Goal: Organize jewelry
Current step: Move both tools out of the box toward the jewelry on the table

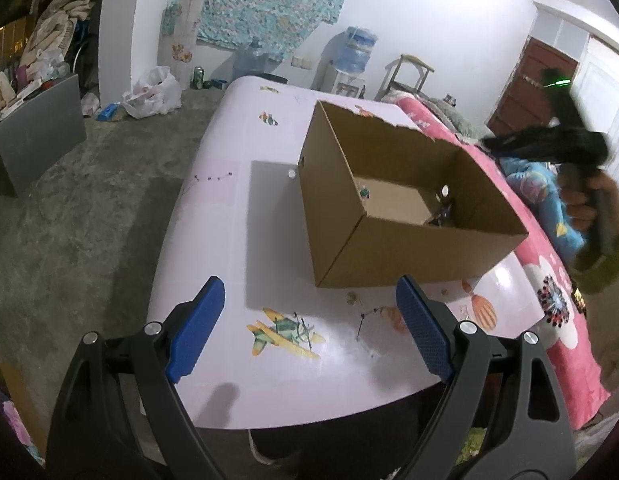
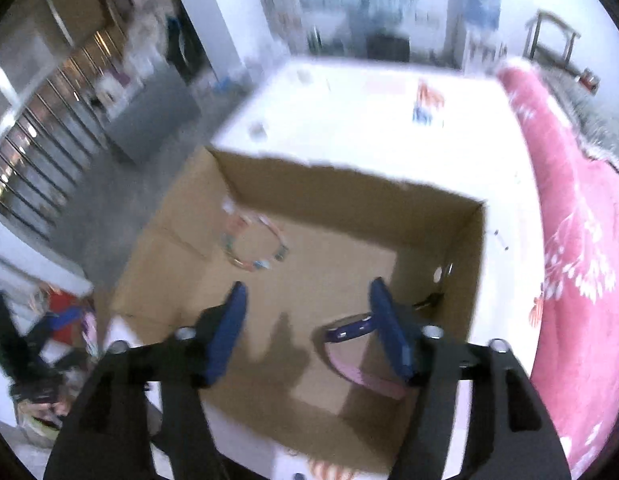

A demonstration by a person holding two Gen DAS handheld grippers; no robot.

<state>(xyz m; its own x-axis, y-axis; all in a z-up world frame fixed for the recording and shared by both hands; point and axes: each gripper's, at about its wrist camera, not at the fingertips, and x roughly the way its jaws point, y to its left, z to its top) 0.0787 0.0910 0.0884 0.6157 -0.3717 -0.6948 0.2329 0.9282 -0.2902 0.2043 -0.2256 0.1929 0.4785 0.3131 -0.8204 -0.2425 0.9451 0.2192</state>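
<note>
An open cardboard box (image 1: 389, 248) stands on a white table (image 1: 269, 208) decorated with stickers. Seen from the right wrist, the box floor (image 2: 309, 272) holds a beaded bracelet (image 2: 253, 246) and a purple and pink strap-like piece (image 2: 349, 330). My right gripper (image 2: 307, 300) hangs open above the box with nothing between its blue pads. My left gripper (image 1: 309, 300) is open and empty over the table, just in front of the box. A thin dark piece (image 1: 363, 320) and small beige bits (image 1: 351, 297) lie on the table near the box's front corner.
A pink flowered blanket (image 1: 549, 300) borders the table's right side. A hand (image 1: 581, 204) with the blurred right gripper shows at the right of the left wrist view. Grey floor (image 1: 89, 220), a plastic bag (image 1: 151, 96), a grey board (image 1: 41, 136) and a water dispenser (image 1: 355, 56) lie beyond.
</note>
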